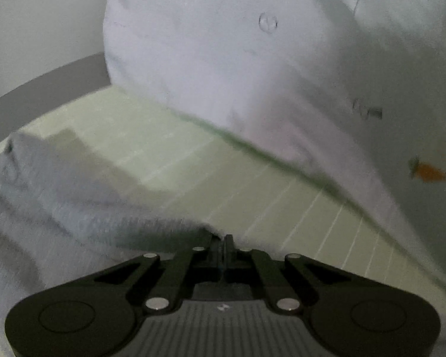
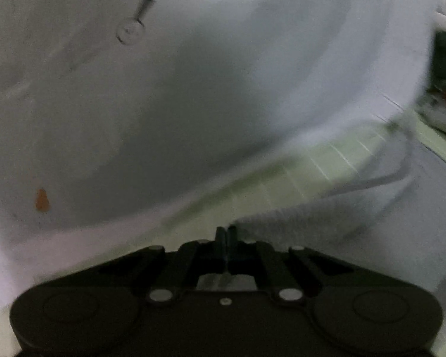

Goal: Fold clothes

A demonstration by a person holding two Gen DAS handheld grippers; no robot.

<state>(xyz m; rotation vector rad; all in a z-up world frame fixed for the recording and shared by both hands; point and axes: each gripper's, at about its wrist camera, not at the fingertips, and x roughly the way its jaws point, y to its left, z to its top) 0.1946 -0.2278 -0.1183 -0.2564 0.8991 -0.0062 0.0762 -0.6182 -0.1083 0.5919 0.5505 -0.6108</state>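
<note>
Up off the pale green gridded mat (image 1: pixel 169 160), the white shirt (image 1: pixel 223 68) hangs in a billowing sheet, its edge sagging between the two claws. It carries buttons and a small orange carrot motif (image 1: pixel 428 172). Both the left gripper (image 1: pixel 224 242) and the right gripper (image 2: pixel 225 235) have their fingers pressed together, each pinching the shirt's fuzzy hem. Motion blur softens the right-hand view.
</note>
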